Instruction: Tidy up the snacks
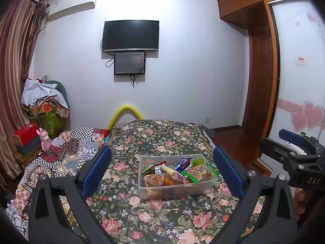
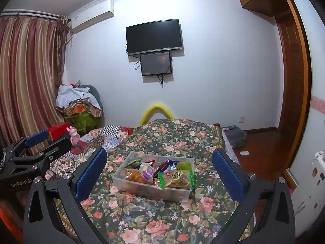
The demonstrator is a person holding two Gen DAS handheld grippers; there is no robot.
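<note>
Clear plastic bin [image 1: 176,183] of snacks [image 1: 178,172] on floral bed cover [image 1: 152,140], centre, left gripper [image 1: 162,172] jaws apart, empty, right gripper [image 2: 159,174] jaws apart, empty, both short of bin

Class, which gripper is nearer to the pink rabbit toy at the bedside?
Left. The left gripper hangs on the toy's side of the snack box; the right gripper is farther over.
</note>
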